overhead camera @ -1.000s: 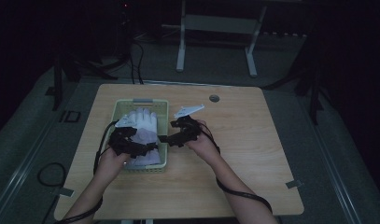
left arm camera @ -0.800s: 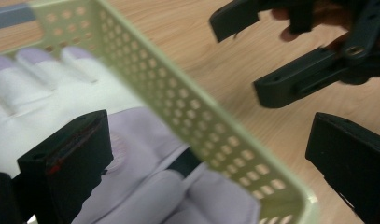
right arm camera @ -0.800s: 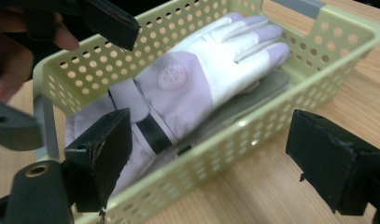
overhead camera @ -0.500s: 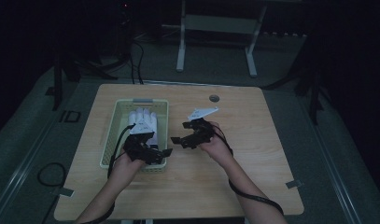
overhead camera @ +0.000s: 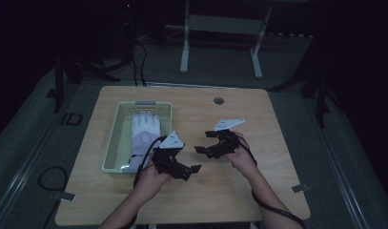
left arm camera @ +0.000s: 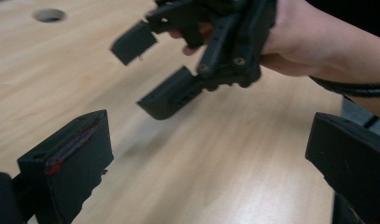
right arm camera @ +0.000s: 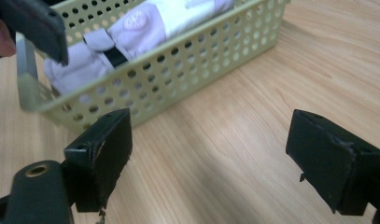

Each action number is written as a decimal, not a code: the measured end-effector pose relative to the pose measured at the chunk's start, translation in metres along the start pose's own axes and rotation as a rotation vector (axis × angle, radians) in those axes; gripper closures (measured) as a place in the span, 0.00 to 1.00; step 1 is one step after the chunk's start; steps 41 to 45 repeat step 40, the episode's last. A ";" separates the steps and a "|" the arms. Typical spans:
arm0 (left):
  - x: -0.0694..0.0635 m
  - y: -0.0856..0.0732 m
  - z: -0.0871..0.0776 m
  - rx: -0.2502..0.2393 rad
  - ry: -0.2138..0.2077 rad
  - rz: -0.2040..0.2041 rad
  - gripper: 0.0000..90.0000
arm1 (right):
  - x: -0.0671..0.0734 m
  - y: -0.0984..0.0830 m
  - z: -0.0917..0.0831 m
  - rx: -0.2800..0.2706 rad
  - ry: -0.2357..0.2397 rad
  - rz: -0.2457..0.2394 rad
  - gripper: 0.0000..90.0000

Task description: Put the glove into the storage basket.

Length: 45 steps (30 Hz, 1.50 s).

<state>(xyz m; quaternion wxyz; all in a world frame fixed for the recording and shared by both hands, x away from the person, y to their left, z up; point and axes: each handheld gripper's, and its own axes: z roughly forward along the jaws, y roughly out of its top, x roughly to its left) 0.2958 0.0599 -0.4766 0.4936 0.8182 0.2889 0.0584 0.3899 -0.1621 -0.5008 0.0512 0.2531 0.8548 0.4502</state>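
Both grippers are matte black plastic with blocky, square-ended jaws. The left gripper (overhead camera: 175, 162) carries a pale grey three-cornered plate on top, and one jaw has a red streak along its edge. The right gripper (overhead camera: 215, 145) bears a matching plate, shows small screws on its frame, and trails a black ribbed cable (left arm camera: 346, 87). Both forearms are bare.

The high view is dim, its surroundings nearly black, while both gripper views are brightly lit with soft glare on the bench (left arm camera: 215, 163) ahead of the jaws, and the right gripper (left arm camera: 164, 70) beyond the left one looks motion-blurred.
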 end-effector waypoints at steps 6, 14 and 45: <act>-0.016 -0.003 0.014 0.022 -0.038 0.021 0.01 | -0.004 -0.017 -0.009 0.004 -0.004 0.003 0.16; -0.040 -0.018 0.045 0.060 -0.111 0.043 0.01 | -0.005 -0.046 -0.016 0.026 -0.009 0.005 0.16; -0.051 -0.057 0.087 0.115 -0.163 0.055 0.01 | -0.009 -0.086 -0.021 0.054 -0.023 0.032 0.16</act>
